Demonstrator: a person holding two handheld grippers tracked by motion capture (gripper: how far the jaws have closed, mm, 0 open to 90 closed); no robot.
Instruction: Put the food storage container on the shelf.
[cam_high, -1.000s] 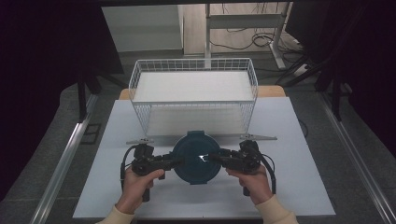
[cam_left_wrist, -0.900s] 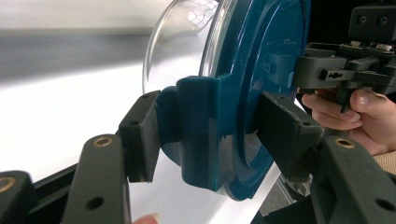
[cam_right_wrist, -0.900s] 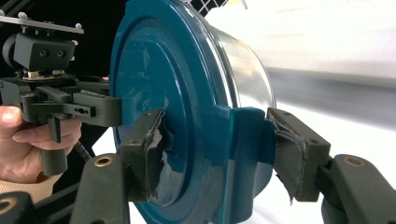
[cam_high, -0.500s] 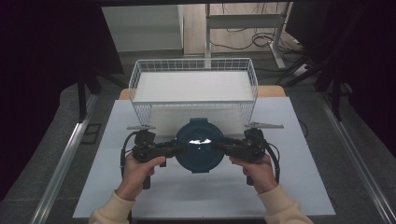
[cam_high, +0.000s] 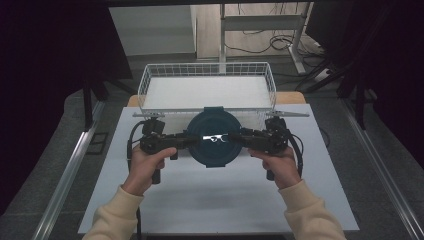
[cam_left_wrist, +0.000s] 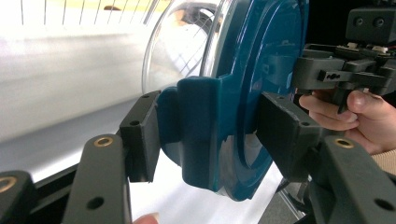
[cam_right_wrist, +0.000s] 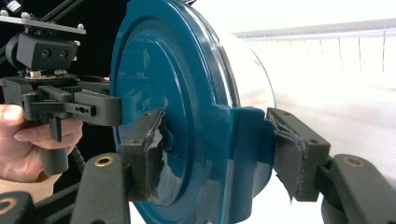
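Observation:
A round container (cam_high: 212, 137) with a dark teal lid and a clear bowl hangs above the white table (cam_high: 220, 200), lid facing up, just in front of the wire basket. My left gripper (cam_high: 192, 141) is shut on the lid's left latch tab; the left gripper view has its pads (cam_left_wrist: 142, 135) pressing that tab of the container (cam_left_wrist: 243, 84). My right gripper (cam_high: 235, 139) is shut on the opposite tab, with its worn pads (cam_right_wrist: 152, 144) clamped on the container (cam_right_wrist: 163, 70). Each gripper view also has the other hand's gripper beyond the lid.
A white wire basket (cam_high: 145, 85) with a pale floor stands at the table's far edge, right behind the container. Bare white tabletop lies under and in front of the hands. Dark floor and metal rails flank the table.
Both hands have lifted the container off the table and carried it slightly toward the basket. Both grips on the tabs stay the same.

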